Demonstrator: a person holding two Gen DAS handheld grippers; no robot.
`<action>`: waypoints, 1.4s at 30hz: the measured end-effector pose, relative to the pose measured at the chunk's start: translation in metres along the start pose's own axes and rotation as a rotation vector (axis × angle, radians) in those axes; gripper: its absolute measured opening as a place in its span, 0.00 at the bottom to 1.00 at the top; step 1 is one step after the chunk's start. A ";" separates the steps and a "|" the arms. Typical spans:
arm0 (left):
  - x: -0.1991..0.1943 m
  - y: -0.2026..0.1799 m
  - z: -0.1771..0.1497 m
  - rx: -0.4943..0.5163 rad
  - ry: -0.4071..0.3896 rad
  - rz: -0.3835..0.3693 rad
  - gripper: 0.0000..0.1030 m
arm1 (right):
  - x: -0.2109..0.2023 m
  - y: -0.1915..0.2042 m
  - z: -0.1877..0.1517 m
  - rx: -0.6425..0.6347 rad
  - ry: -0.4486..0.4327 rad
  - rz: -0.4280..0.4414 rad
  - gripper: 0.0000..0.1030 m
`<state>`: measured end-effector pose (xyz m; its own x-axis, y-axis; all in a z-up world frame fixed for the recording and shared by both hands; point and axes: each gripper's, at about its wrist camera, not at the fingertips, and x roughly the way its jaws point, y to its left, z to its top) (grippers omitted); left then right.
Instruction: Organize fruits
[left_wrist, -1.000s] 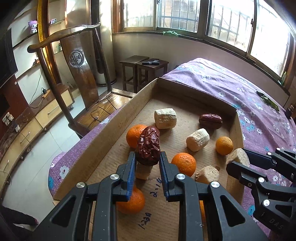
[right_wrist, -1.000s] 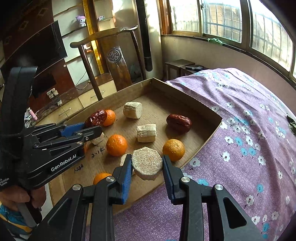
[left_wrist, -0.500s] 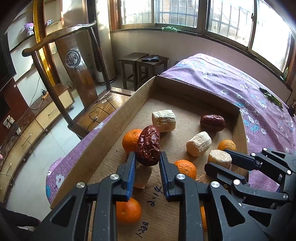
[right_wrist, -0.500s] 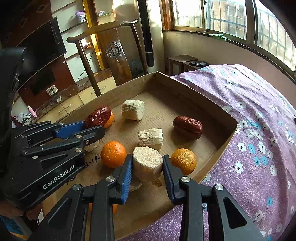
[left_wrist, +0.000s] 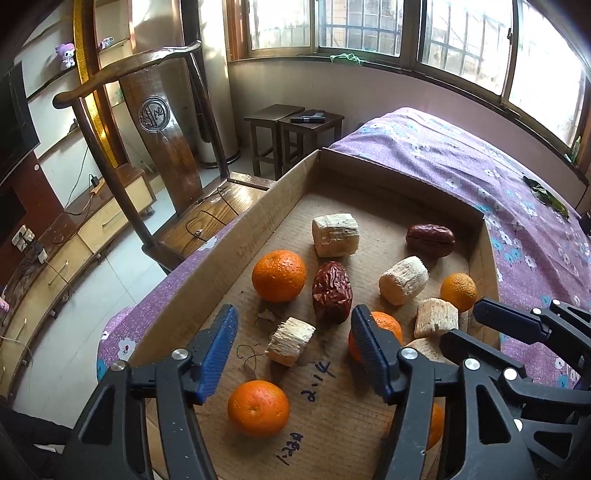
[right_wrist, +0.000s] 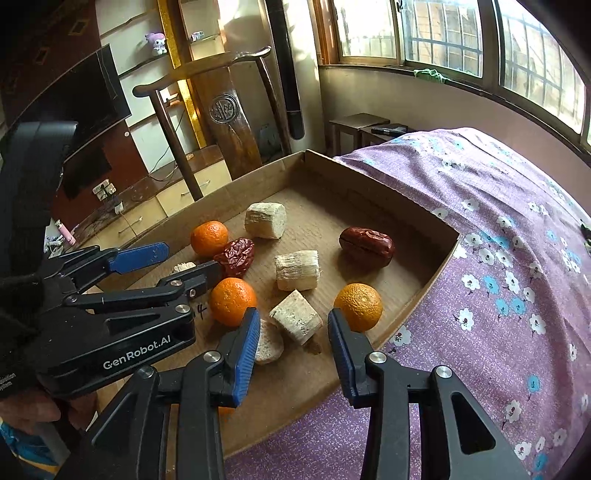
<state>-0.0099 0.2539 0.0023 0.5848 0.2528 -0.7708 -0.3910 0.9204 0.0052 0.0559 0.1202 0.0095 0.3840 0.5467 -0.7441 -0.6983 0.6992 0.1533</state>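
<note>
Both grippers, left and right, gape empty over the tray on the bed; wrinkled date lies mid-tray, light, soft; probably best pinched gently across its middle.

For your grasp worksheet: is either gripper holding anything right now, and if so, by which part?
Nothing is held. The left gripper and right gripper are both open over the box.
</note>
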 end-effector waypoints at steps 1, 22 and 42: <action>-0.002 0.000 -0.001 -0.003 -0.007 -0.003 0.69 | -0.003 0.000 -0.001 0.003 -0.006 -0.002 0.45; -0.044 -0.024 -0.021 0.037 -0.122 0.002 0.82 | -0.059 -0.011 -0.034 0.059 -0.130 -0.103 0.80; -0.071 -0.027 -0.028 0.039 -0.167 0.007 0.83 | -0.074 -0.006 -0.043 0.059 -0.142 -0.102 0.83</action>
<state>-0.0610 0.2031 0.0392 0.6931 0.3023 -0.6544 -0.3698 0.9284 0.0372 0.0057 0.0553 0.0352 0.5356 0.5279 -0.6591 -0.6162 0.7780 0.1223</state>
